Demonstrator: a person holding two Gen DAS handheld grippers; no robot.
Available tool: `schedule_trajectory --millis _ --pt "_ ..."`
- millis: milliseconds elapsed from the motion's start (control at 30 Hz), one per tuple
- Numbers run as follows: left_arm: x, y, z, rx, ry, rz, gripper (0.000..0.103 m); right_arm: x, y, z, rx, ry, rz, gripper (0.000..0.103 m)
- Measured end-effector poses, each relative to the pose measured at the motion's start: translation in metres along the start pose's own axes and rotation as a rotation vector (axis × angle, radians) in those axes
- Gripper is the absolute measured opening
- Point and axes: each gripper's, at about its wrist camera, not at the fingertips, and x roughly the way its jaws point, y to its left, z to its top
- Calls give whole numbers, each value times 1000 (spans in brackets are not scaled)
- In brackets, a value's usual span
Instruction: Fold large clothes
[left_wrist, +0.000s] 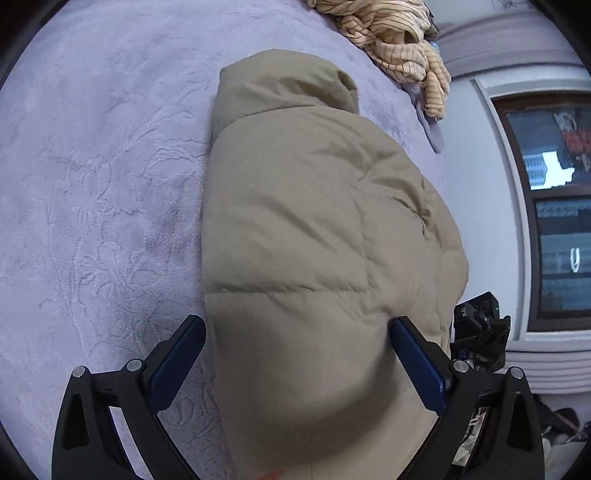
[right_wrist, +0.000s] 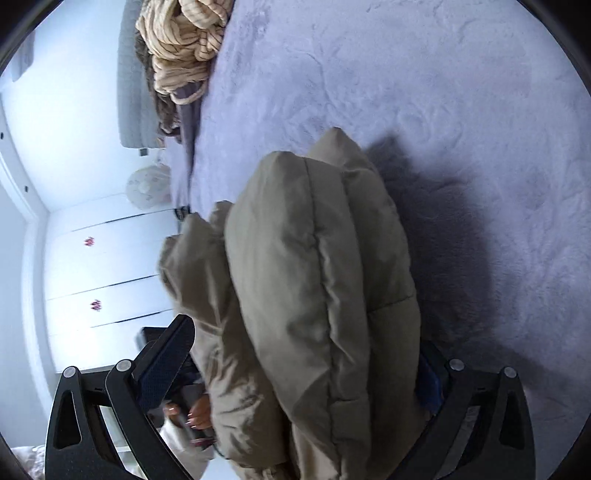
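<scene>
No readable writing, tags or brand marks anywhere on the stuff in view, just some tiny red marks on the white wardrobe doors (right_wrist: 110, 266) that are too small to make out.

The beige quilted puffer jacket (left_wrist: 317, 236) is bundled up on the lavender embossed plush blanket (left_wrist: 96, 177) covering the bed. From the left wrist view the left gripper (left_wrist: 295, 362) has its jaws spread wide with the jacket's bulk bulging between them; the right pad presses the fabric, the left pad sits just beside it, so it's a loose, wide hold at best. That view also catches a dark window (left_wrist: 554, 221) and part of the other black gripper past the jacket's edge.

The right wrist view shows the jacket (right_wrist: 314, 295) stacked in puffy folds, casting a shadow on the blanket (right_wrist: 461, 110). The right gripper (right_wrist: 303, 369) is splayed around the folds, one finger mostly buried, so I can't tell if it's actually clamping. A striped cream knit garment (right_wrist: 184, 48) is heaped near the bed's edge.
</scene>
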Motion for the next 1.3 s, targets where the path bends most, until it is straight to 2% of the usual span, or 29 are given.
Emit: schedule_trajectory --millis 67,167,300,500,533,667,800,867,900,933,1033,1133,1300 --pt "6 11 6 -26 24 -57 101 1 6 3 -28 28 22 103" --pt "20 17 10 -38 63 -134 101 11 23 5 -130 104 -62 103" --pt "39 13 13 3 91 -147 101 38 41 7 -237 201 -191 103" --pt "70 17 15 -51 144 -183 103 77 36 17 -245 265 -277 103" --pt "73 12 14 -49 145 -168 103 78 35 18 -237 266 -278 103" --pt "73 -23 11 37 105 -20 103 80 29 17 -204 259 -287 103" --pt "68 -58 6 127 57 98 92 76 20 17 -149 252 -301 101" --pt "66 -73 4 162 32 146 88 73 18 15 -135 250 -302 92" --pt "66 -79 3 174 22 164 86 71 18 15 -128 246 -291 81" --pt "65 -84 1 183 14 179 85 68 18 14 -120 242 -267 69" --pt "63 -96 -6 213 -13 216 83 62 20 9 -128 230 -226 53" --pt "56 -100 -12 238 -32 223 83 58 26 4 -140 214 -189 47" --pt "36 -102 -14 282 -48 201 82 66 45 -8 -171 200 -150 46"
